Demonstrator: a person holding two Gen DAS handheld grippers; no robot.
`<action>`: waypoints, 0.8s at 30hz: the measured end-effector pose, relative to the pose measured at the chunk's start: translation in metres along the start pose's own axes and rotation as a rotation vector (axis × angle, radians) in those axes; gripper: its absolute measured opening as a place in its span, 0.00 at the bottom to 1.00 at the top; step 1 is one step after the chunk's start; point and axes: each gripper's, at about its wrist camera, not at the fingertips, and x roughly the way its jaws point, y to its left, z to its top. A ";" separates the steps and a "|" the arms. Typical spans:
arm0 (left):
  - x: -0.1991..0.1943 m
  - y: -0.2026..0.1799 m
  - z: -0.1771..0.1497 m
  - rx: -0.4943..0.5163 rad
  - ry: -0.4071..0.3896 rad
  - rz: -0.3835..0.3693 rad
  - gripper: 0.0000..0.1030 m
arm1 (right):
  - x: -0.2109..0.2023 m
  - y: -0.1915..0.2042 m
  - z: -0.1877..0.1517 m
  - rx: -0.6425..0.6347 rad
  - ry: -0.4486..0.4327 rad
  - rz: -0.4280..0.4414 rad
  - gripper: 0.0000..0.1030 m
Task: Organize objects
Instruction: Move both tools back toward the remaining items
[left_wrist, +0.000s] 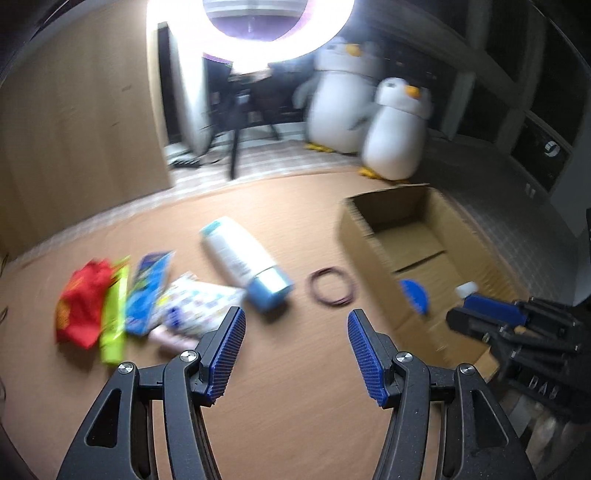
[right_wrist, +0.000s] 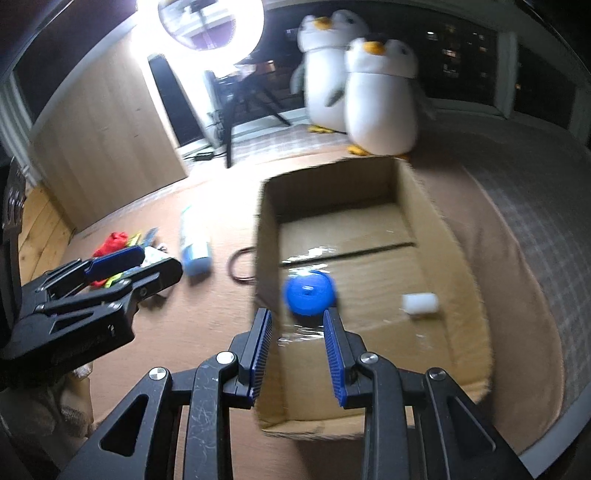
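Cardboard box (right_wrist: 424, 206) on the table (left_wrist: 280, 369), holding blue disc (right_wrist: 308, 291) and small white cylinder (right_wrist: 421, 303). Right gripper (right_wrist: 297, 325) over the box, jaws apart, empty. Left gripper (left_wrist: 295, 328) apart, empty, facing the lotion bottle (left_wrist: 240, 254), rubber-band ring (left_wrist: 330, 286), packets (left_wrist: 110, 299). Likely between drops; next, closing on the bottle squarely.

You see a big round ring lamp (left_wrist: 277, 33) glowing at 12 o'clock in the left view and near 11 o'clock in the right view (right_wrist: 210, 22). It is so bright that it turns pure white and hides what is beside it. The rest of the room is dim, and the windows at 2 o'clock are dark. Both pictures are smeared with blur. Only your gripper fingers look sharp. The edges bend round and fade to black in the corners.
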 end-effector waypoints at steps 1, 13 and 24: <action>-0.003 0.011 -0.002 -0.019 0.001 0.010 0.60 | 0.002 0.007 0.002 -0.013 0.003 0.010 0.26; -0.049 0.141 -0.058 -0.211 0.014 0.153 0.60 | 0.044 0.107 0.033 -0.206 0.062 0.120 0.26; -0.083 0.189 -0.092 -0.276 0.007 0.212 0.60 | 0.115 0.187 0.058 -0.340 0.170 0.151 0.26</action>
